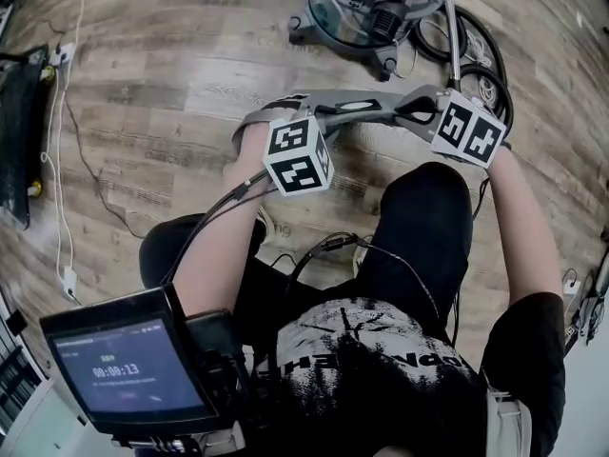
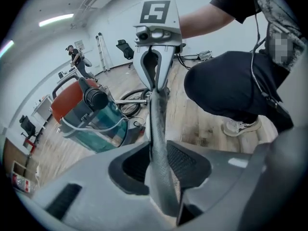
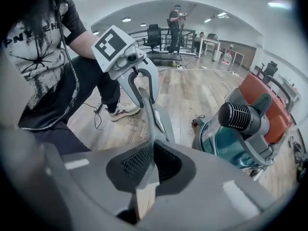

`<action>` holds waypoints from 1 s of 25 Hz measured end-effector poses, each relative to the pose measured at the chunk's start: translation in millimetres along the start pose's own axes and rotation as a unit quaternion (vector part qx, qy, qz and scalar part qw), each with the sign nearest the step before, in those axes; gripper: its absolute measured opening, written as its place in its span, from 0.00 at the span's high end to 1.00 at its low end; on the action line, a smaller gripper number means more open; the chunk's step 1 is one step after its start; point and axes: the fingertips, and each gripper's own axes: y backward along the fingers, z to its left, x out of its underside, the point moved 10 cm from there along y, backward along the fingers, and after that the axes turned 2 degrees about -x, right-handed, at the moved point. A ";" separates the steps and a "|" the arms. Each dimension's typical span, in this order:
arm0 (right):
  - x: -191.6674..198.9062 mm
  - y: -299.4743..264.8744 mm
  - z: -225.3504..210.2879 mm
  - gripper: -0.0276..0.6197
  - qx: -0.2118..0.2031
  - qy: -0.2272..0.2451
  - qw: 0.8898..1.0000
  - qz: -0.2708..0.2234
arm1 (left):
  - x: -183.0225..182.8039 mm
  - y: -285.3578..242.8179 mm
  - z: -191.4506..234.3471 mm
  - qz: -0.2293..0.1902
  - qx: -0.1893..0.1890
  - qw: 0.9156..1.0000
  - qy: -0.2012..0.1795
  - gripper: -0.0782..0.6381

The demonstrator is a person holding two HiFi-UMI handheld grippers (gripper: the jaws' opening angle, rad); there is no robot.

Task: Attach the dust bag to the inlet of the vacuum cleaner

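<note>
In front of the vacuum cleaner [image 1: 366,12], well short of it, I held the dust bag [image 1: 354,109]. The right gripper [image 3: 150,165] jaws pinched its edge; the left gripper [image 2: 161,165] jaws stood spread around it. I judged the attaching not yet begun.

You wear a black, white-printed T-shirt [image 1: 366,350] and dark trousers [image 1: 423,227] — black cables [image 1: 217,209] trail behind the marker cube [image 1: 298,155] of the left gripper [image 2: 160,153].
</note>
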 end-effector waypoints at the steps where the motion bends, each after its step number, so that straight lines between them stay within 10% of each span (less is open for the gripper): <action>1: -0.8 0.9 0.1 0.93 -0.002 -0.002 1.000 -0.002 | -0.7 -0.4 1.0 0.003 -0.006 1.000 -0.004 0.75; 10: -6.4 6.4 0.7 0.87 0.021 0.009 1.000 -0.006 | -4.4 8.6 10.3 -0.002 -0.029 1.000 0.003 0.85; 18: -28.2 -1.8 11.4 0.62 0.066 0.071 0.995 0.019 | -12.2 9.6 20.9 0.001 -0.031 0.999 0.008 0.85; 25: -30.8 -15.6 14.0 0.85 0.145 0.120 0.980 0.067 | -20.5 11.9 30.4 -0.002 -0.029 0.999 0.015 0.85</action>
